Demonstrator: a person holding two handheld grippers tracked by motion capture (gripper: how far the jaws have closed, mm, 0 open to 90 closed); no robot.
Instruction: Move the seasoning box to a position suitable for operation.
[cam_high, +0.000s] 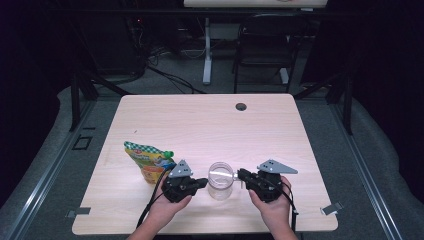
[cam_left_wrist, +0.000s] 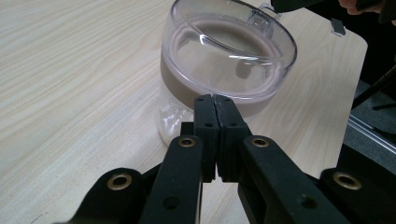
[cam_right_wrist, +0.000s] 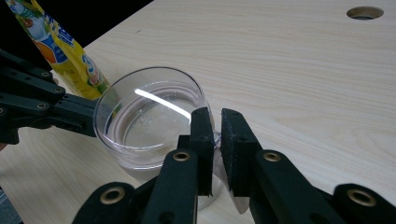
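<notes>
Snack pouch at the far left, yellow and green, lying flat on the table, green cap pointing toward the middle. Touched by nothing. Probably parked close by so its stuff can go into the cup later.

Next, left gripper, held low and level, nose aimed at the side of the cup. Jaws squeezed all the way together, pad against pad, with nothing between them. Tips right up against the cup's wall or just beside it; hard to say which. Likely set there as a stop, so the cup cannot slide or spin away.

Then clear cup, standing upright near the front edge of the table, right between the two grippers. Wide mouth open to the top, looks empty inside. Small clear handle tab sticking out on the far side from the left gripper.

Last, right gripper, coming in from the other side, also low and level. Jaws almost closed, with just a thin gap, and the clear tab pinched in that gap. Seems a good way to hold it: a thin tab fits small jaws, a fat round cup does not.
</notes>
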